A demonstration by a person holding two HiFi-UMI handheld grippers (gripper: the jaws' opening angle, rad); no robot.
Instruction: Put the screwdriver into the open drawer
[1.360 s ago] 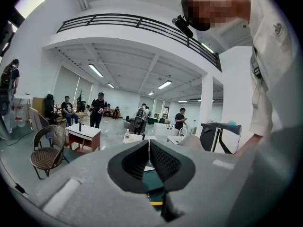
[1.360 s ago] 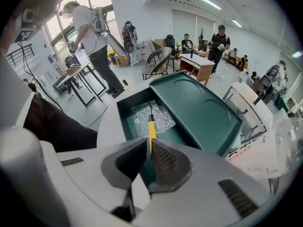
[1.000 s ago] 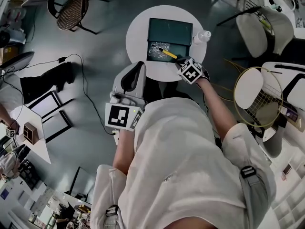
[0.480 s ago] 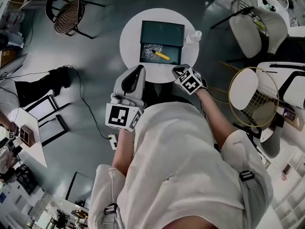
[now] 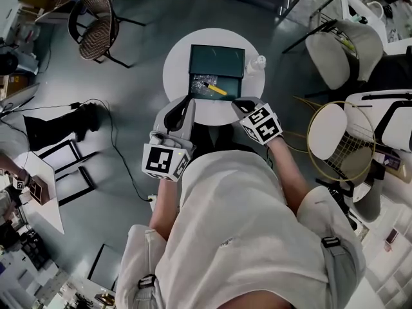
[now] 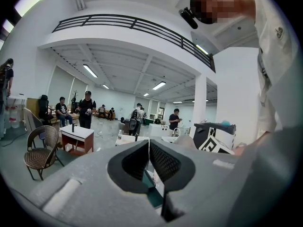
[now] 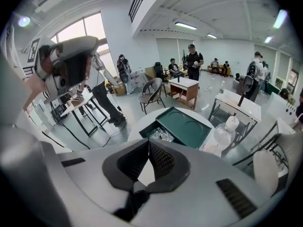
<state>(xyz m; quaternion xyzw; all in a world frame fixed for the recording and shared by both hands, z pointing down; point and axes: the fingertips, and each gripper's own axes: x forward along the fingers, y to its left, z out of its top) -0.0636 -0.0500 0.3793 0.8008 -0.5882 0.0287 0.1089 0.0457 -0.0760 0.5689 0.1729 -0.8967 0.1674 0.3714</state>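
A yellow-handled screwdriver [image 5: 215, 89] lies inside the open drawer [image 5: 201, 86] of a dark green box [image 5: 217, 60] on a round white table [image 5: 177, 66]. My left gripper [image 5: 188, 101] hovers at the table's near edge, jaws shut and empty. My right gripper [image 5: 239, 104] is also shut and empty, at the near right edge and apart from the drawer. In the right gripper view the green box [image 7: 185, 126] and the drawer [image 7: 160, 134] with crinkled clear plastic show past the closed gripper [image 7: 148, 144]. The screwdriver is hidden there. The left gripper [image 6: 149, 144] points level across the room.
A clear plastic bottle [image 5: 255, 63] stands on the table right of the box. A wicker chair [image 5: 95, 26] is at the far left, and a black cable [image 5: 114, 118] runs along the floor. White chairs and a badminton racket [image 5: 347, 143] crowd the right. People stand in the background.
My right gripper has drawn back from the drawer toward my body, leaving the screwdriver lying in it. The view has shifted so the table sits farther away.
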